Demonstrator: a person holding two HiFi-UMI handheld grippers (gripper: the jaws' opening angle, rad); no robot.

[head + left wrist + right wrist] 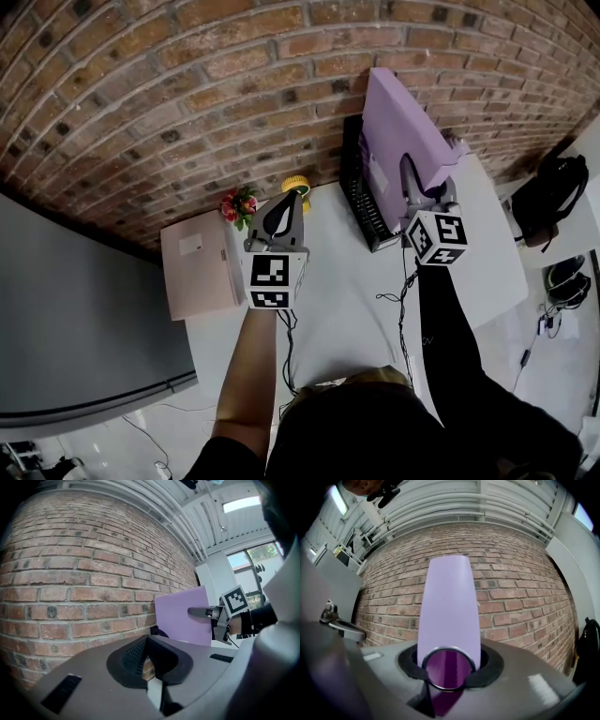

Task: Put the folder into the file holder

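My R gripper (410, 176) clamps flat lilac plastic folder (403, 112) over black wire file holder (357, 202); seems not seated yet. L gripper (281, 217), left of holder: jaws together, empty.

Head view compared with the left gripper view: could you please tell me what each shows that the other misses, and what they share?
Only the head view shows the pink box, the flowers and the black backpack. Only the left gripper view shows the ceiling and a window. Both show the purple folder gripped by the right gripper, and the brick wall.
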